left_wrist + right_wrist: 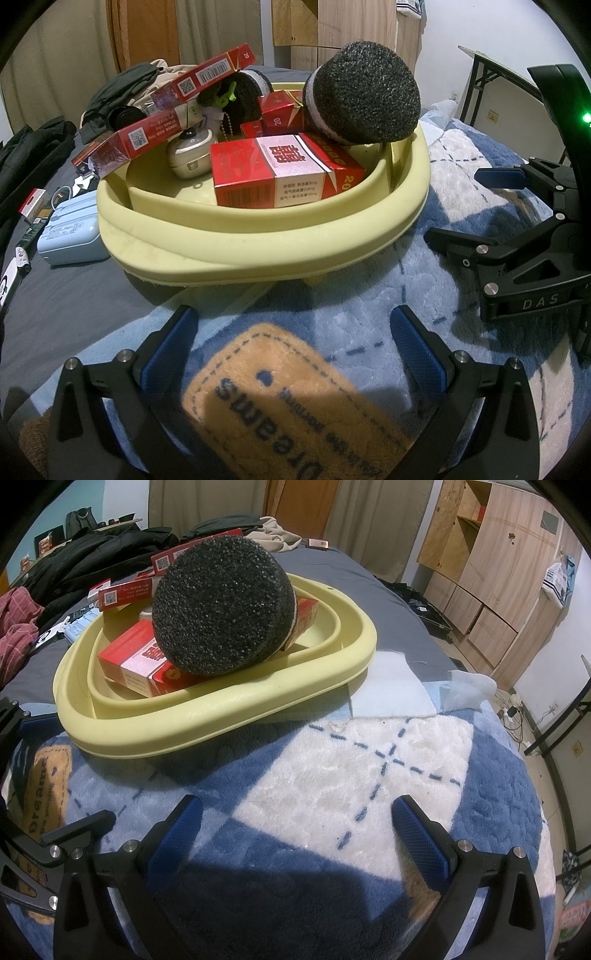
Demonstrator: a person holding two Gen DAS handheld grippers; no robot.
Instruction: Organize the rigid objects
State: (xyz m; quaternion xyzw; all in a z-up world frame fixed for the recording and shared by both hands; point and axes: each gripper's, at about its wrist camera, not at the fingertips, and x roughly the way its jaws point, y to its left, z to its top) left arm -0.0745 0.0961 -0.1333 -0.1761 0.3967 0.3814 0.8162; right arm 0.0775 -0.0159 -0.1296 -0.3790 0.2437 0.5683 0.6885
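Observation:
A pale yellow basin [258,236] [207,723] sits on a blue and white fleece blanket on a bed. It holds several red cigarette boxes [277,171] [136,664], a large black foam roller [362,92] [221,605], a second dark roller [243,92] and a small cream case [192,153]. My left gripper [295,332] is open and empty, just short of the basin's near rim. My right gripper [295,819] is open and empty over the blanket, to the right of the basin; it also shows in the left wrist view [480,206].
A light blue case [70,236] and small packets lie left of the basin on the grey sheet. Dark clothes [85,561] are piled behind. A tan "Dreams" patch [288,402] is under my left gripper. Wooden cabinets [491,572] stand to the right.

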